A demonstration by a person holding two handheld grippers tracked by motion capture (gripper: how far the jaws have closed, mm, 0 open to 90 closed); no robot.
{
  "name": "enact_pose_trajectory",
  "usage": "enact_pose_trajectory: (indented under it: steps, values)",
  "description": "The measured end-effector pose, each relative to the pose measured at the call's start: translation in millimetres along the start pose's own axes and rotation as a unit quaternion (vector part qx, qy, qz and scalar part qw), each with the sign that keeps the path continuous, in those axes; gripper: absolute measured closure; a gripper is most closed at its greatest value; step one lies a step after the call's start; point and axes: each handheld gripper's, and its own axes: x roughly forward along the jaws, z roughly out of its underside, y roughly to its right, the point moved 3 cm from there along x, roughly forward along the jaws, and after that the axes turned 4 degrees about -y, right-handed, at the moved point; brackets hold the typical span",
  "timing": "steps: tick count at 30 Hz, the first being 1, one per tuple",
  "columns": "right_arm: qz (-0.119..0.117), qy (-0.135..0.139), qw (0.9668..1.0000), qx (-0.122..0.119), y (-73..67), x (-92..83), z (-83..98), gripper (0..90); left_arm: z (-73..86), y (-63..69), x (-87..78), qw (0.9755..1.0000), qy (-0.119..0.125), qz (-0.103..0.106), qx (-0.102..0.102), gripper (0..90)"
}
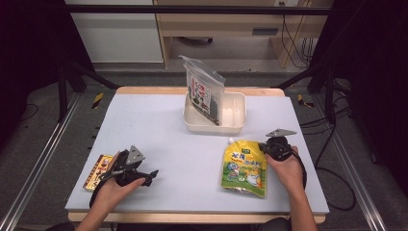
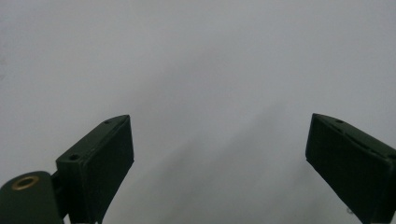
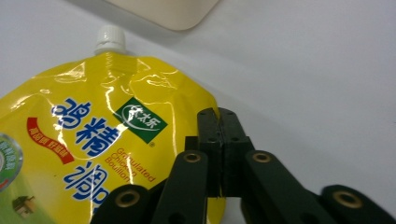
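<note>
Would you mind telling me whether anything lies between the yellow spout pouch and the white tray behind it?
Nothing visible does. The right claw is shut on the edge of the yellow pouch, and bare table mat runs from the pouch's cap to the white tray. A seaweed bag already stands in the tray's left part.

My right gripper (image 3: 218,116) is black with brass-coloured pivots; the pouch (image 1: 244,168) beside it is yellow, with blue lettering, a green diamond badge and a white cap. The tray (image 1: 235,126) is cream, the mat (image 1: 159,130) pale grey.
</note>
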Motion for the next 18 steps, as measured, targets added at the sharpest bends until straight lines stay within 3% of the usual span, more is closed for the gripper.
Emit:
enact_pose_trajectory:
  steps: [6, 10, 18]
  values:
    - [-0.004, 0.02, 0.9997, -0.014, -6.0, -12.3, -8.8, 90.0, 0.7, -0.9, -0.9, 1.0, 0.004, -0.002, -0.008, 7.7]
    - [-0.019, 0.042, 0.9989, -0.01, -10.0, -23.9, -19.8, 90.0, 0.0, -1.2, -0.7, 1.0, 0.001, -0.002, -0.006, 7.8]
    - [-0.025, 0.07, 0.9965, -0.04, -22.7, -45.9, -41.4, 90.0, -5.6, -0.7, -4.4, 1.0, 0.008, -0.001, -0.005, 8.0]
